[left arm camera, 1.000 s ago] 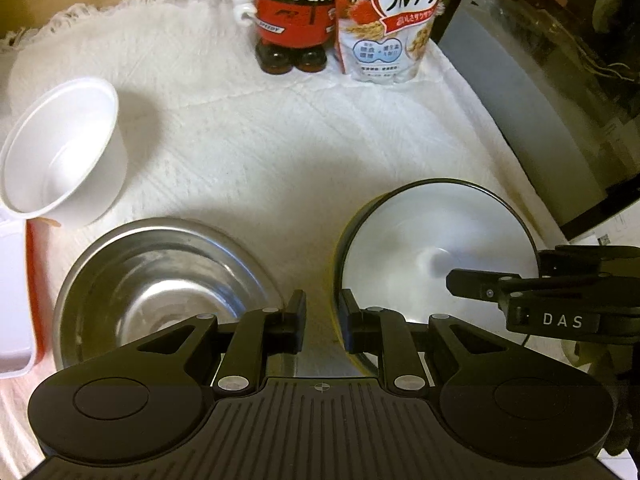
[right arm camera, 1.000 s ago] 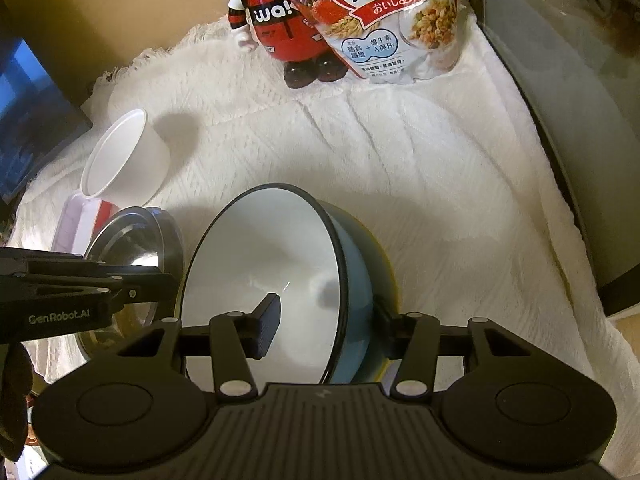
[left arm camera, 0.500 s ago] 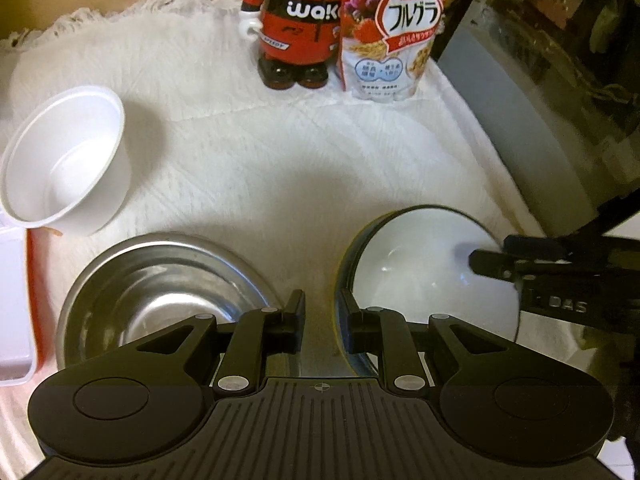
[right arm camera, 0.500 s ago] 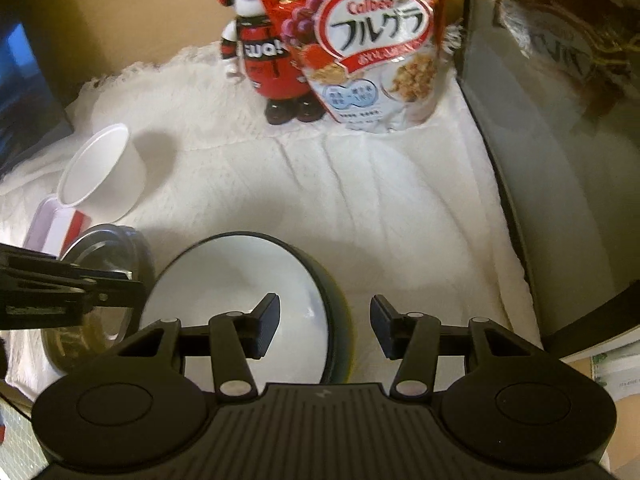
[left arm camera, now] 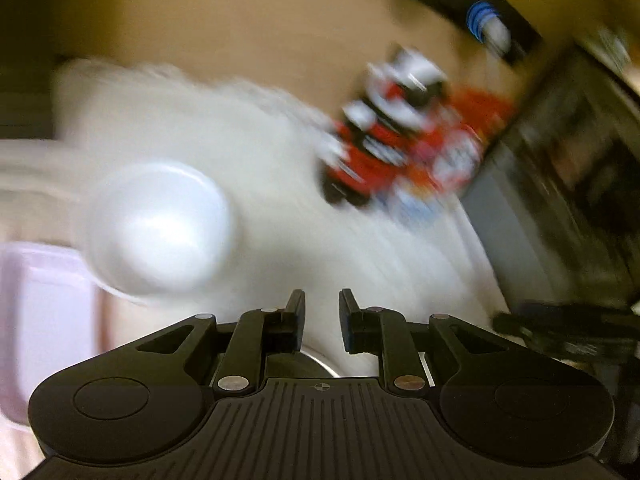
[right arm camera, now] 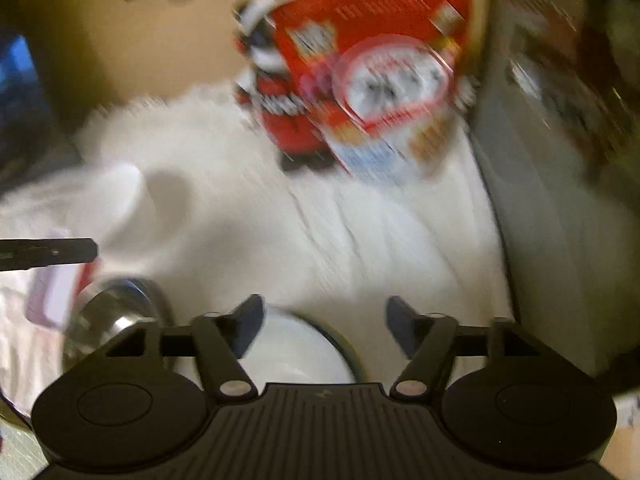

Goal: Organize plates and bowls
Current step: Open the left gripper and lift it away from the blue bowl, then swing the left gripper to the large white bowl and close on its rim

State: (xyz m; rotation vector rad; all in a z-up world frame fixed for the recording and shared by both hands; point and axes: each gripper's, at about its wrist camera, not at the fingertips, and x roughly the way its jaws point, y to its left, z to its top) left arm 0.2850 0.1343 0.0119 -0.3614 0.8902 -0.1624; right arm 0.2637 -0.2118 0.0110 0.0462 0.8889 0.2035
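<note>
Since the white bowl now rests below them, the right gripper has just spread its fingers empty; the left gripper stays nearly closed, empty.

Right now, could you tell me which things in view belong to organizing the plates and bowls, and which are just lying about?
Part of the job:
white-lined bowl
steel bowl
white plastic bowl

Just lying about:
red figure
cereal bag
white cloth
pale lidded container
</note>
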